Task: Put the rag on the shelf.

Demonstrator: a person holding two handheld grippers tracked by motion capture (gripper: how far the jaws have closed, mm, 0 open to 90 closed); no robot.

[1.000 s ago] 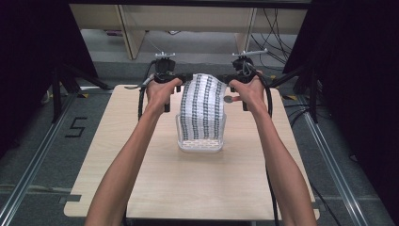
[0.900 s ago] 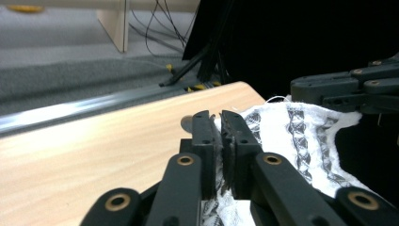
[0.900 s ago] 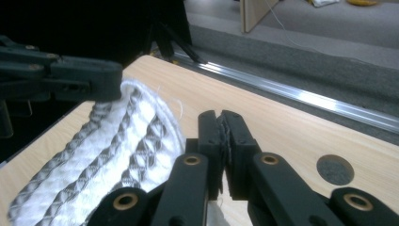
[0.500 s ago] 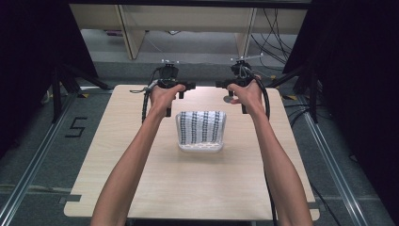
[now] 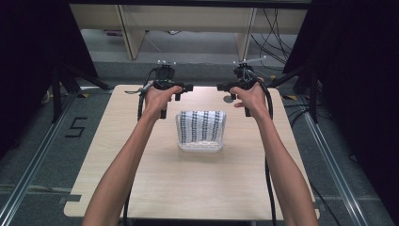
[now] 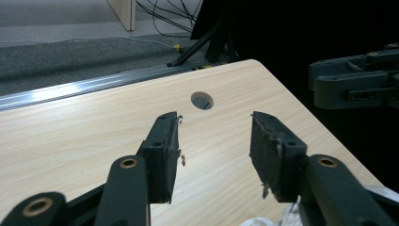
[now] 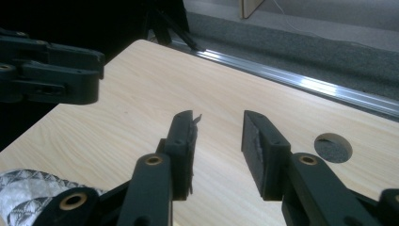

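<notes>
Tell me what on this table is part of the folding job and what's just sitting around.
In the job:
- folded patterned cloth
- left gripper, fingers open
- right gripper, fingers open

Just there:
- wooden table
- round hole in the table
- loose cables on the floor behind

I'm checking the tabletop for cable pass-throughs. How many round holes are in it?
1. The round hole sits near the table's far edge, right of centre, just beside the right gripper; the hands or folded cloth may hide others.
</notes>
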